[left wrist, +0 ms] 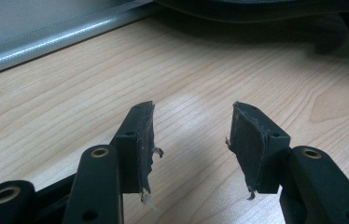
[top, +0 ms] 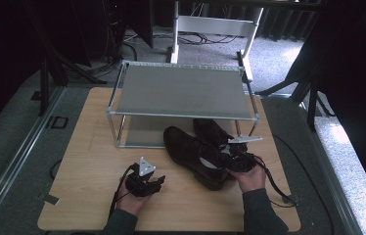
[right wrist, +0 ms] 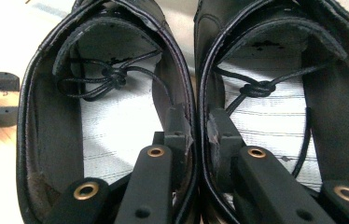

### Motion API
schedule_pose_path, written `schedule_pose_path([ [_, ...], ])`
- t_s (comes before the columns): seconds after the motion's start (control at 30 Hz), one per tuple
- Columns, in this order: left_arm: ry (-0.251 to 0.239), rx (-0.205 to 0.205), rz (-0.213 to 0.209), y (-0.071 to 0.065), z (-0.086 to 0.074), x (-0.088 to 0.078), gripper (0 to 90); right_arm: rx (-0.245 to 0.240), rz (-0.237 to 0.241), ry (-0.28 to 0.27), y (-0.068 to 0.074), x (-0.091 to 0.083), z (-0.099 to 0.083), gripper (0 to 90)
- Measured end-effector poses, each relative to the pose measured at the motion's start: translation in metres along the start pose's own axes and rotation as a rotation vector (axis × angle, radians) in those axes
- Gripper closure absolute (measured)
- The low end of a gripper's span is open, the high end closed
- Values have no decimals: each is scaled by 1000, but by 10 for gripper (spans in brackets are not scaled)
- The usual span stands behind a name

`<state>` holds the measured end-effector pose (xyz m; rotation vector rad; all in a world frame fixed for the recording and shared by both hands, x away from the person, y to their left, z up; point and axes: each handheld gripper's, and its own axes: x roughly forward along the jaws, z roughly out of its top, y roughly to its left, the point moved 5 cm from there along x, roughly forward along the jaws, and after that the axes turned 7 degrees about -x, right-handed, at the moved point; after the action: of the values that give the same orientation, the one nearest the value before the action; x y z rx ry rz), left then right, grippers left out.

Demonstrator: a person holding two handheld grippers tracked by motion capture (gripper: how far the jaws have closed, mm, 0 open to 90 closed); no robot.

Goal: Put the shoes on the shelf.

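Note:
A pair of black leather lace-up shoes (top: 193,154) stands side by side on the wooden table (top: 93,161), toes towards the rack. My right gripper (top: 237,159) comes at them from the heel end. In the right gripper view one jaw sits inside each shoe. The right gripper (right wrist: 196,128) is shut on the two touching inner walls, between the left shoe (right wrist: 46,121) and the right shoe (right wrist: 345,93). My left gripper (top: 159,182) rests low on the table near the front, apart from the shoes. The left gripper (left wrist: 193,140) is open with bare wood between its worn pads (left wrist: 147,140).
A two-level metal shoe rack (top: 181,90) stands at the back of the table, its upper shelf bare. The rack's lower rail (left wrist: 46,42) lies just ahead of my left gripper. Cables trail from both grippers. Dark stands and table legs surround the table on the carpet.

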<state>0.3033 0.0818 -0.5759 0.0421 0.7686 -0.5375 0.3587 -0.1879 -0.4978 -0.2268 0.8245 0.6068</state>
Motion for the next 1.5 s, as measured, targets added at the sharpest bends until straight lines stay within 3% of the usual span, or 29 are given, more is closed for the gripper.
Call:
schedule_pose_path([
  [0.27, -1, 2, 2, 0, 1, -1, 501, 44, -5, -24, -5, 8, 8, 807],
  [0.9, -26, 15, -12, -5, 14, -4, 500, 69, -44, -58, 0, 25, 32, 805],
  [1.07, -32, 19, -14, -5, 18, -3, 500, 101, -32, -78, -1, 28, 38, 805],
  [1.23, -38, 24, -14, -6, 22, -2, 500, 94, -61, -84, 0, 31, 43, 805],
  [1.5, -42, 30, -3, -3, 27, 0, 501, 130, -63, -111, 0, 35, 50, 805],
])
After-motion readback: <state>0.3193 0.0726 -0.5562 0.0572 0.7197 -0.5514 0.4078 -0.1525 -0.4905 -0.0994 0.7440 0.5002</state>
